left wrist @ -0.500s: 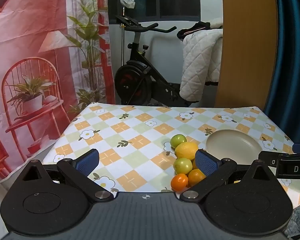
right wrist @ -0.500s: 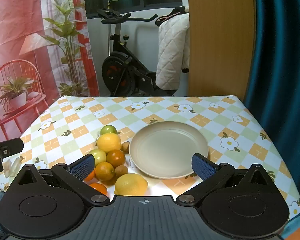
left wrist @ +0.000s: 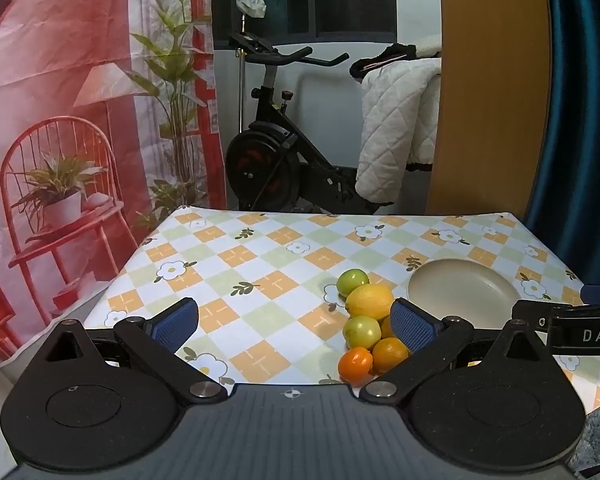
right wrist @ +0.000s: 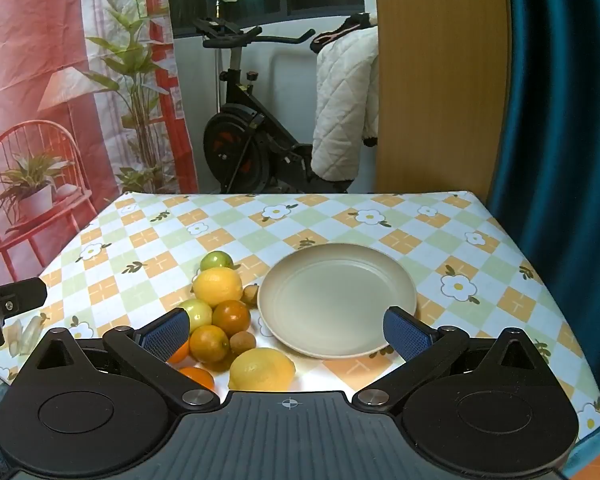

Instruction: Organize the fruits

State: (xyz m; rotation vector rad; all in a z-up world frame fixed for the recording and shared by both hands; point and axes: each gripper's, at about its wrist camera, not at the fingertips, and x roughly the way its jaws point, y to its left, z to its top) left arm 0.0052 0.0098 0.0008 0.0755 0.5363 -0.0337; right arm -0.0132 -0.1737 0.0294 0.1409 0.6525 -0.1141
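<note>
From my rig I see the checkered table (right wrist: 452,236) bearing the beige plate (right wrist: 336,300) — fruits (right wrist: 220,312) piled just left of it — while my left gripper (left wrist: 296,320) and right gripper (right wrist: 286,330) both gape wide, holding nothing.

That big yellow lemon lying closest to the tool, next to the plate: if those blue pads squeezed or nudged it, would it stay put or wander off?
The lemon is oval and lies on its side on a flat tablecloth, so a nudge would probably roll or wobble it. Its skin looks smooth and shiny, so it might slip unless gripped across the middle. It appears firm enough to take a squeeze.
</note>
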